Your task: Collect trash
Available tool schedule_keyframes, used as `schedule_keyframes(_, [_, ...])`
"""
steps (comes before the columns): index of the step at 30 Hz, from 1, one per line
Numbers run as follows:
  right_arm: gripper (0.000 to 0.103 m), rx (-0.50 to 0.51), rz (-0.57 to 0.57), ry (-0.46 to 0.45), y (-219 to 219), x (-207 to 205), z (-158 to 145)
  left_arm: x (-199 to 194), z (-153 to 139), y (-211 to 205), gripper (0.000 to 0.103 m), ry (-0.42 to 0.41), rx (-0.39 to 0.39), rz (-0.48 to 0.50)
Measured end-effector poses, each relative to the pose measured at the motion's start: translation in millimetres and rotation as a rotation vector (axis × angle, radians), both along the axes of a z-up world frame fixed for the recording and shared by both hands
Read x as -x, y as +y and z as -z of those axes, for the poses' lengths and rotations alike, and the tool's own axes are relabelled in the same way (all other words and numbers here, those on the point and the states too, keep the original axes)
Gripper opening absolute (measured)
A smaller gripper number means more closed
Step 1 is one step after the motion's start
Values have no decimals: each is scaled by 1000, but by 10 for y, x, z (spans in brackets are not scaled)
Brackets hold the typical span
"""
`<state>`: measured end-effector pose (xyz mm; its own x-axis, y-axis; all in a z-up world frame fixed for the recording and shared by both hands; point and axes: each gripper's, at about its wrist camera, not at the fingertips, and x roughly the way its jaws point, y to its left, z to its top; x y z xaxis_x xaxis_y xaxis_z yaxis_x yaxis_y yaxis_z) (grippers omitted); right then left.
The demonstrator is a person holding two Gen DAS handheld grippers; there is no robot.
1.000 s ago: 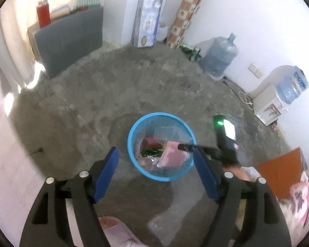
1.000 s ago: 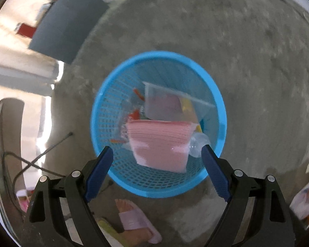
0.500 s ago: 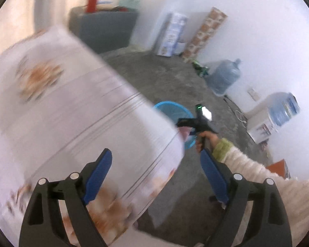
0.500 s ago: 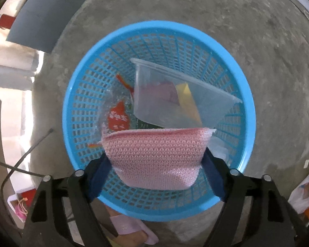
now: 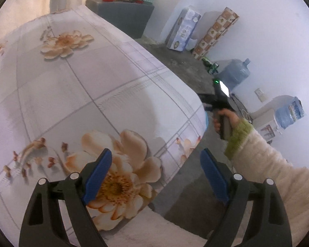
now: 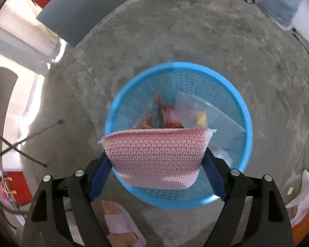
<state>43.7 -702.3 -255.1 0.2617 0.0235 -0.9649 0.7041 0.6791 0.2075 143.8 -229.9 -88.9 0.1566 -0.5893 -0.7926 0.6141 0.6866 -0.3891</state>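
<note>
Your right gripper (image 6: 154, 160) is clamped on the pink mesh sponge (image 6: 156, 156), long axis running crosswise from pad to pad. Its jaws have just widened slightly, sponge between them. The blue basket (image 6: 245, 111) lies directly below and slightly ahead, so the right hand is placed for the drop. Your left gripper (image 5: 154, 177) stands wide apart and empty over the floral tablecloth (image 5: 72, 86).

A pink-and-white mesh sponge (image 6: 157, 157) is seen above a bright blue lattice basket (image 6: 245, 111). Pale grey checks and peach flowers are printed on the tablecloth (image 5: 76, 86). A cream sleeve (image 5: 278, 177) is edged with a green cuff (image 5: 238, 135).
</note>
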Motion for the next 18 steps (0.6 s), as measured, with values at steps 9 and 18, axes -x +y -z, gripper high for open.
schedule_keyframes(9, [87, -70, 109, -13, -58, 62, 206, 99, -62, 122, 85, -20, 14, -20])
schedule_keyframes(18, [88, -142, 220, -182, 326, 1169, -333, 260, -136, 271, 85, -55, 33, -36])
